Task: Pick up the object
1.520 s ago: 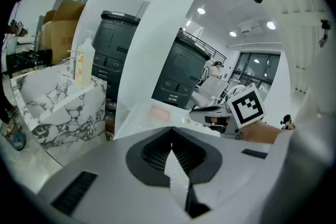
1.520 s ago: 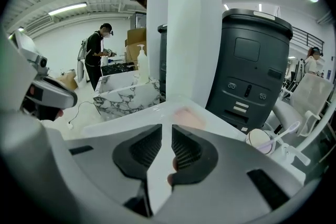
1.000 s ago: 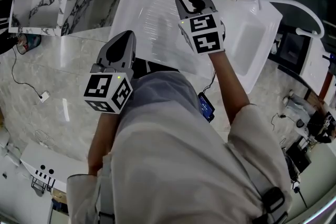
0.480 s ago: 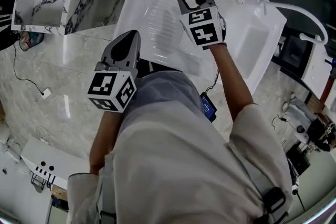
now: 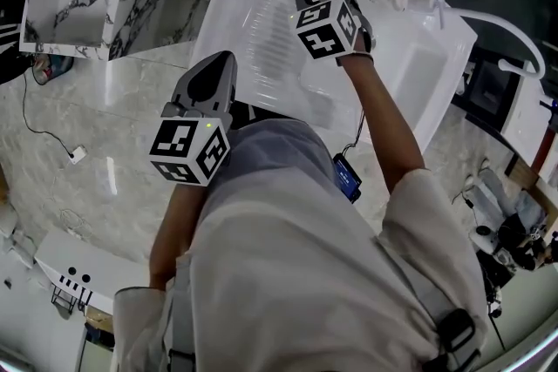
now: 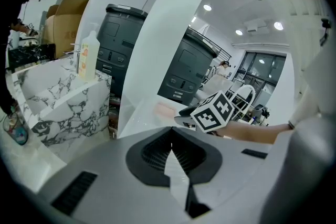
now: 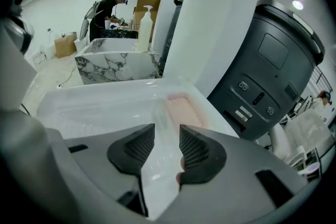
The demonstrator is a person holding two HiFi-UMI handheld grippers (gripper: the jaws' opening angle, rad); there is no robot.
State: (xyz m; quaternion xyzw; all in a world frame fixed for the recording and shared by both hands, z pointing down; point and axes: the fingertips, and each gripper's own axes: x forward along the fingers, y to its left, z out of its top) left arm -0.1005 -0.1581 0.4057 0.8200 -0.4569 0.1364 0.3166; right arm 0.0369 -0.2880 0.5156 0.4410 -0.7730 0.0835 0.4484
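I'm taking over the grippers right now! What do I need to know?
Left gripper: fingers shut, empty, held by the near edge of the white table.
Right gripper: open, its fingers have just been opening, with nothing between them. It is over the table, aimed toward the pink ridged object lying at the far end.
Done: nothing picked up yet.
Left: probably bring the right gripper down to the pink ridged object, close on it and lift.

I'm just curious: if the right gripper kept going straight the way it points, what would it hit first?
Probably the white counter, just short of the pink tray, though depth is hard to judge. The right gripper has just been opening its jaws, and nothing is between them.
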